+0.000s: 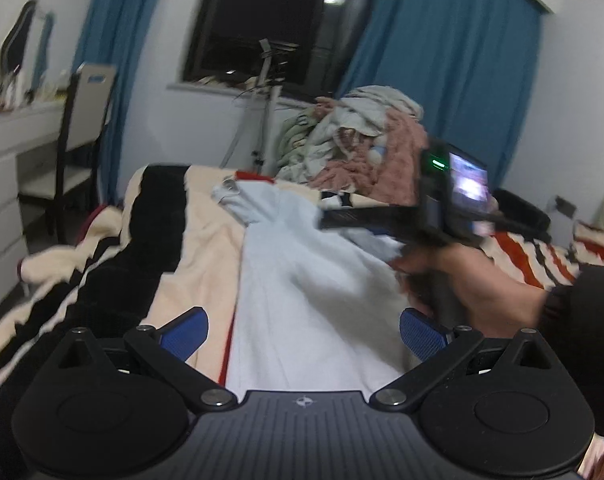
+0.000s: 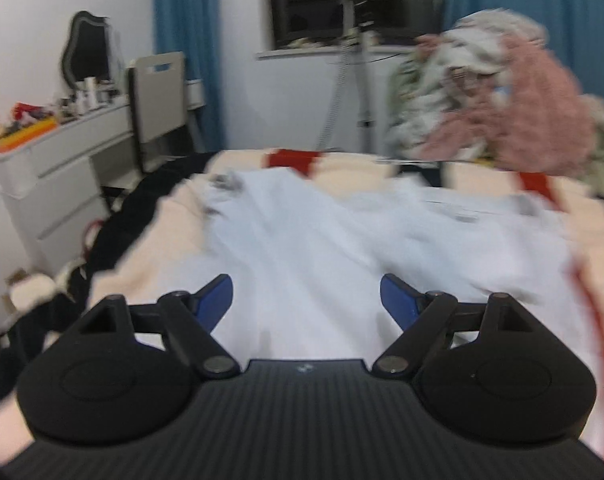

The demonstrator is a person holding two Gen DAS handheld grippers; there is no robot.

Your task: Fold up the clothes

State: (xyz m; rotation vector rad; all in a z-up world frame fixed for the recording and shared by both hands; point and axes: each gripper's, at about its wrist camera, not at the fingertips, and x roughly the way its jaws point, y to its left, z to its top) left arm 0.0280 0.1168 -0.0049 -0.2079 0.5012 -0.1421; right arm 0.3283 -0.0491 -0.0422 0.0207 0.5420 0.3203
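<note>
A pale blue-white garment (image 1: 302, 280) lies spread along the striped blanket on the bed (image 1: 206, 232). It also fills the middle of the right wrist view (image 2: 321, 240), blurred. My left gripper (image 1: 303, 330) is open just above its near part, blue pads wide apart, holding nothing. My right gripper (image 2: 305, 300) is open and empty over the same cloth. In the left wrist view the right gripper's body (image 1: 441, 208) and the hand holding it hover over the garment's right side.
A heap of unfolded clothes (image 1: 357, 140) lies at the bed's far end, also in the right wrist view (image 2: 501, 112). A white dresser (image 2: 58, 184) and a chair (image 2: 158, 96) stand left of the bed. A metal stand (image 1: 268, 112) is under the window.
</note>
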